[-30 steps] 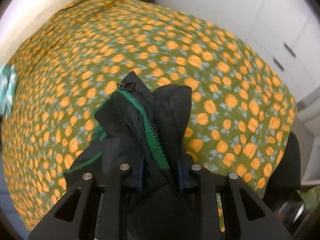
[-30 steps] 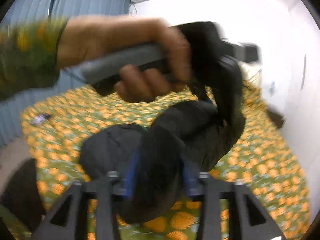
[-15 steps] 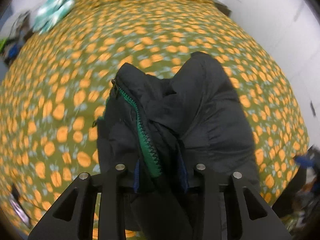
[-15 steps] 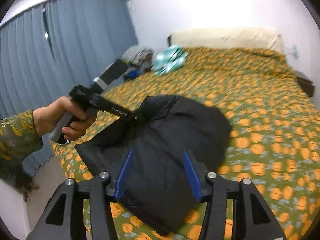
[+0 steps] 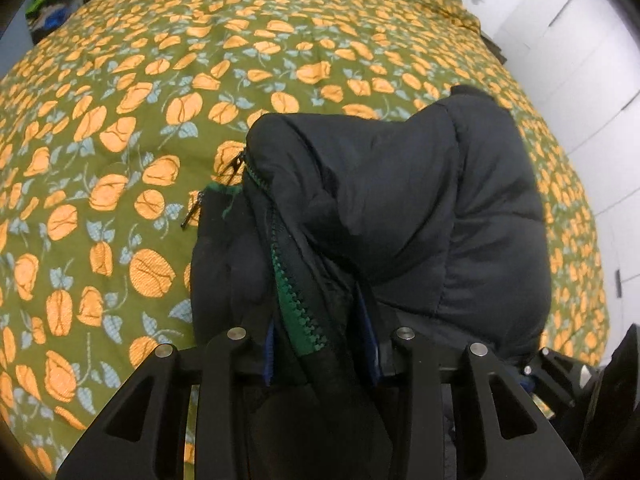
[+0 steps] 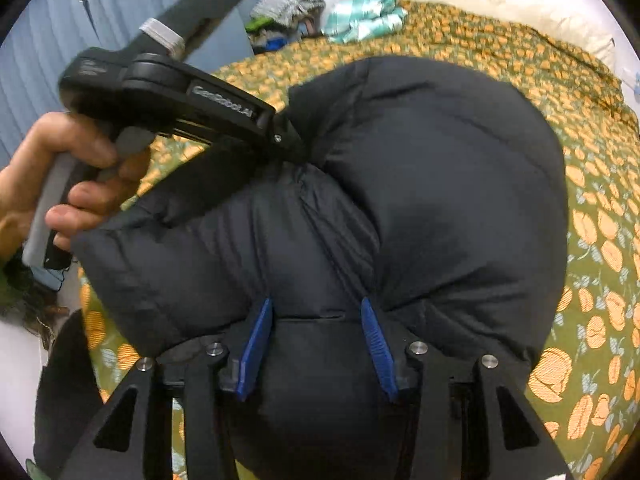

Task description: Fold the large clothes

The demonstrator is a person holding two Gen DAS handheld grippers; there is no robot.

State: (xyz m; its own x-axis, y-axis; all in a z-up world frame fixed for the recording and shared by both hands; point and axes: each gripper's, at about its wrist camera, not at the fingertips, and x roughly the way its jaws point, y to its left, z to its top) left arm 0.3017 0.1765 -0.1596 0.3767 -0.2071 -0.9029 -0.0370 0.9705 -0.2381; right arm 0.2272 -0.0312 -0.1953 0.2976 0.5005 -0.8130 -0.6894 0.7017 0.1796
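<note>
1. Left wrist view: left tongs (image 5: 322,344), lately easing wider, pinching green-zippered edge of puffy black quilted jacket (image 5: 400,216) on orange-flowered green bedspread (image 5: 120,128).
2. Right tongs (image 6: 316,344), lately closing, clamped on padded fold.
3. Probably light, soft, springy, slippery; best gripped at seams.

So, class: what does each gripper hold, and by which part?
Both grip the black puffer jacket: the left gripper at its green zipper edge, the right gripper on a padded fold.
</note>
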